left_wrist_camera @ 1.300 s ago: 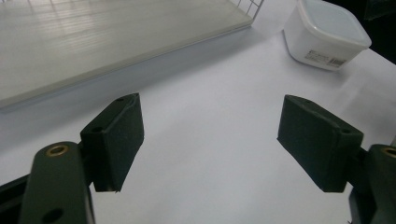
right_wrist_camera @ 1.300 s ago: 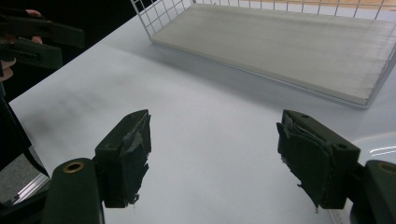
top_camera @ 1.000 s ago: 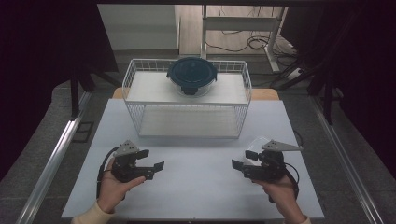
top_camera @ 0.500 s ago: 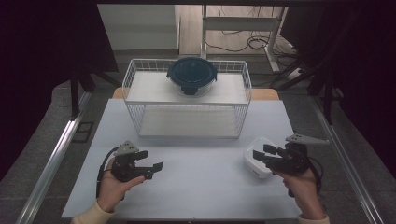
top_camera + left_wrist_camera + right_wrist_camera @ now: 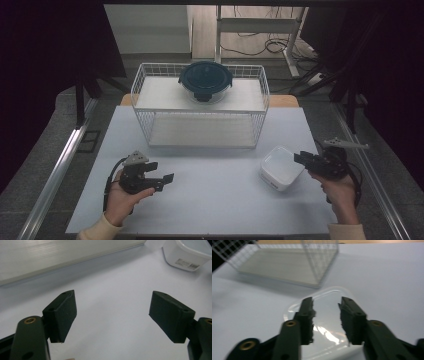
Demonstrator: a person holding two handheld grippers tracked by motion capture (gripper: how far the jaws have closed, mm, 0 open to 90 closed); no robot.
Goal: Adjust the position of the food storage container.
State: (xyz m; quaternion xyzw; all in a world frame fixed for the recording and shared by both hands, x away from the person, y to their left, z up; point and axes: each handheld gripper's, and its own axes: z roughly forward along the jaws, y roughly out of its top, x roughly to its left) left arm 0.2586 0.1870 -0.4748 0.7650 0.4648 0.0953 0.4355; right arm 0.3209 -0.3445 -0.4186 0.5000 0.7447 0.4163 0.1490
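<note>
From above the near edge we look forward and down on the table point(image 5: 210, 200). Both gripper views skim low, close, sharing the white container point(image 5: 281, 167) point(image 5: 187, 253) point(image 5: 324, 315).

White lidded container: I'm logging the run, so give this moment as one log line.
right gripper open, above white lidded container, no grasp | left gripper open, idle on table | round dark-lidded container on wire rack

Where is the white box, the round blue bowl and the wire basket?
white box point(image 5: 281, 166), high view, on its lid.
round blue bowl point(image 5: 205, 80), high view, on its dark lid.
wire basket point(image 5: 200, 129), high view, on its front wall.
</note>
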